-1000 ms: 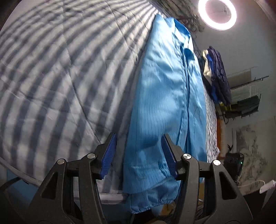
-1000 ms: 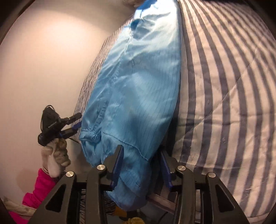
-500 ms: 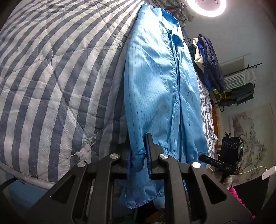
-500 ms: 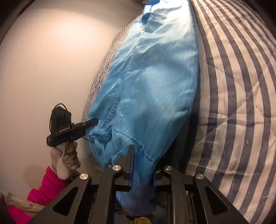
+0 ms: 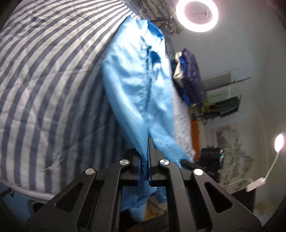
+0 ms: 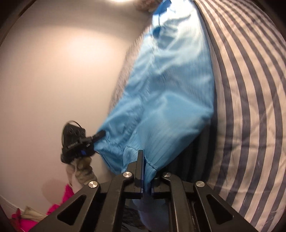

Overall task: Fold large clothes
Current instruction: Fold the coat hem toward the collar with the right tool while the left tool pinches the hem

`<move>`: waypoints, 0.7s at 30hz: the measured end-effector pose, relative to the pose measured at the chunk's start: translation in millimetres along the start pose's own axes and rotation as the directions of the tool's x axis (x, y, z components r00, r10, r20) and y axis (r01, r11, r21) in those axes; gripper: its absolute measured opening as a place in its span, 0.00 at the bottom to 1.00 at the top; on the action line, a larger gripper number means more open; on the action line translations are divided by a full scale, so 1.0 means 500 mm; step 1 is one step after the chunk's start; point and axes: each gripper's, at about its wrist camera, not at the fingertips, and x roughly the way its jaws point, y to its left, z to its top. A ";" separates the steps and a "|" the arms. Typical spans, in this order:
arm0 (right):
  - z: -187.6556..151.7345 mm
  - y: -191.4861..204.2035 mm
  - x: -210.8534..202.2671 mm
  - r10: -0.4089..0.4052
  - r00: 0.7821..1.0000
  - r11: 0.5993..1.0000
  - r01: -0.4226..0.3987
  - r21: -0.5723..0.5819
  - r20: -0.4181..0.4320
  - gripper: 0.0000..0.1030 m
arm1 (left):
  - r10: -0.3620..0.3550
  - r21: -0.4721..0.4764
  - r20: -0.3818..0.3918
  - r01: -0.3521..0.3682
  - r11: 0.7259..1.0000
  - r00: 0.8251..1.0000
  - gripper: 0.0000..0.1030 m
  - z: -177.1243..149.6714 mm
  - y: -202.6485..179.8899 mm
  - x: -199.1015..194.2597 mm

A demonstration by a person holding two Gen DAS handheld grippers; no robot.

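- On the bed (image 5: pixel 44 85), over a blue-and-white striped quilt (image 6: pixel 250 107), lies a long light-blue garment (image 5: pixel 135 92), its collar end at 12 o'clock in both wrist views and its near hem at 6 o'clock.
- The left gripper (image 5: pixel 145 166) has just been closing; its fingers (image 5: pixel 152 160) now pinch the near hem, with the cloth bunched into a narrow fold between the pads.
- The right gripper (image 6: pixel 145 176) has likewise just been closing; its fingers (image 6: pixel 139 167) clamp another part of the same hem, and blue cloth fills the slit between them.
- From each grip the garment runs up and away toward 12 o'clock, pulled into long creases; a loose flap hangs below the left gripper at 6 o'clock.
- In the right wrist view, the left gripper shows at 9 o'clock, touching the garment's edge, held by a hand (image 6: pixel 82 169) in a pale glove with a pink sleeve (image 6: pixel 60 207) below it.
- In the left wrist view, the tip of the right gripper can be seen at 4 o'clock, at the garment's lower corner; it is too blurred to read more.
- A ring light (image 5: pixel 197 13) glows at 1 o'clock in the left wrist view, a small lamp (image 5: pixel 278 142) at 3 o'clock, and dark clothes (image 5: pixel 191 76) hang between them.
- A plain wall (image 6: pixel 53 71) fills the right wrist view from 8 to 11 o'clock.
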 end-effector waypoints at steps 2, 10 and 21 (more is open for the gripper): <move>0.021 0.005 -0.013 0.021 0.999 1.000 -0.021 0.001 0.038 0.02 | -0.017 0.000 0.011 0.017 1.000 1.000 0.03 0.018 -0.014 0.002; 0.128 0.035 -0.025 -0.017 0.991 0.999 0.023 -0.047 0.134 0.02 | -0.023 0.058 0.072 0.019 0.998 0.997 0.03 0.118 -0.083 0.026; 0.288 0.046 0.037 -0.106 0.966 0.989 0.128 -0.080 0.238 0.02 | 0.041 0.019 0.155 -0.045 0.999 0.987 0.03 0.266 -0.065 0.112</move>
